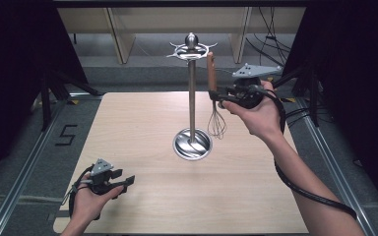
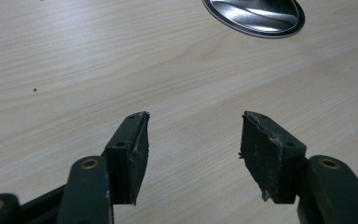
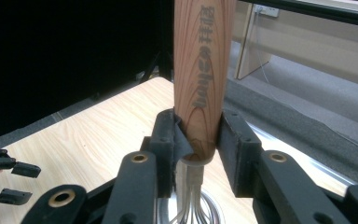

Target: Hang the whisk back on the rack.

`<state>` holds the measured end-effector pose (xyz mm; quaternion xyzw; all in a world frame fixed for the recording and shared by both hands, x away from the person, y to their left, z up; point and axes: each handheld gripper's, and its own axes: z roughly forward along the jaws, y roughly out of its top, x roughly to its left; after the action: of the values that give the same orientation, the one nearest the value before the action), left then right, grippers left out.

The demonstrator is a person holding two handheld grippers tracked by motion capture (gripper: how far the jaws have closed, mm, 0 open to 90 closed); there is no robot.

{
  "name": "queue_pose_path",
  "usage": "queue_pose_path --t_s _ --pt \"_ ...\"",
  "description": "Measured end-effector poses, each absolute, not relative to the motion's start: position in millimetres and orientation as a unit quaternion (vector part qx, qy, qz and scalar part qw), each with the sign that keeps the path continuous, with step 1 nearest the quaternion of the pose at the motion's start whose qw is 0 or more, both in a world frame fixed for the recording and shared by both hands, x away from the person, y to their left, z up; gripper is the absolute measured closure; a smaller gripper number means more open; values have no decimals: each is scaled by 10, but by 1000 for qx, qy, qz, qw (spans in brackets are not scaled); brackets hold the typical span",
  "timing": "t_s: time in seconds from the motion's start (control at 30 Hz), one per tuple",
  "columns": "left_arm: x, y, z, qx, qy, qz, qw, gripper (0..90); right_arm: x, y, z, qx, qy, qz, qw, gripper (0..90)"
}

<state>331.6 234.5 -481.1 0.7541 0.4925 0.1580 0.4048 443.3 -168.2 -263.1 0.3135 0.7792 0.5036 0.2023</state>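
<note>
On the pale wood table (image 1: 142, 123), left tool (image 1: 126, 183) apart, right tool (image 1: 218, 96) clamped on whisk (image 1: 212, 93).

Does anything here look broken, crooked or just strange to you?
Only wear stands out: the black pads of the left tongs have ragged, chipped edges, and on the right tongs a pad's facing is peeling where it clamps the whisk by its wooden handle. The stand is upright on the table.
</note>
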Motion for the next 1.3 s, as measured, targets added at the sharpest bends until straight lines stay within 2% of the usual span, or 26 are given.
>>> queue_pose_path --t_s 0.13,0.17,0.37,0.6,1.3 --pt "3311 2341 -4805 754 491 157 406 409 4429 -1671 -2631 313 781 501 203 690" --pt "3316 2345 -4810 754 492 158 405 409 4442 -1681 -2634 298 782 501 220 670" --pt "3313 2335 -4815 751 494 156 409 409 4360 -1718 -2654 300 779 496 240 523" --pt "3313 2337 -4817 754 492 157 407 409 4265 -1895 -2731 309 774 493 252 452" --pt "3306 2332 -4826 763 489 156 394 407 3946 -2420 -3206 344 772 478 240 422"
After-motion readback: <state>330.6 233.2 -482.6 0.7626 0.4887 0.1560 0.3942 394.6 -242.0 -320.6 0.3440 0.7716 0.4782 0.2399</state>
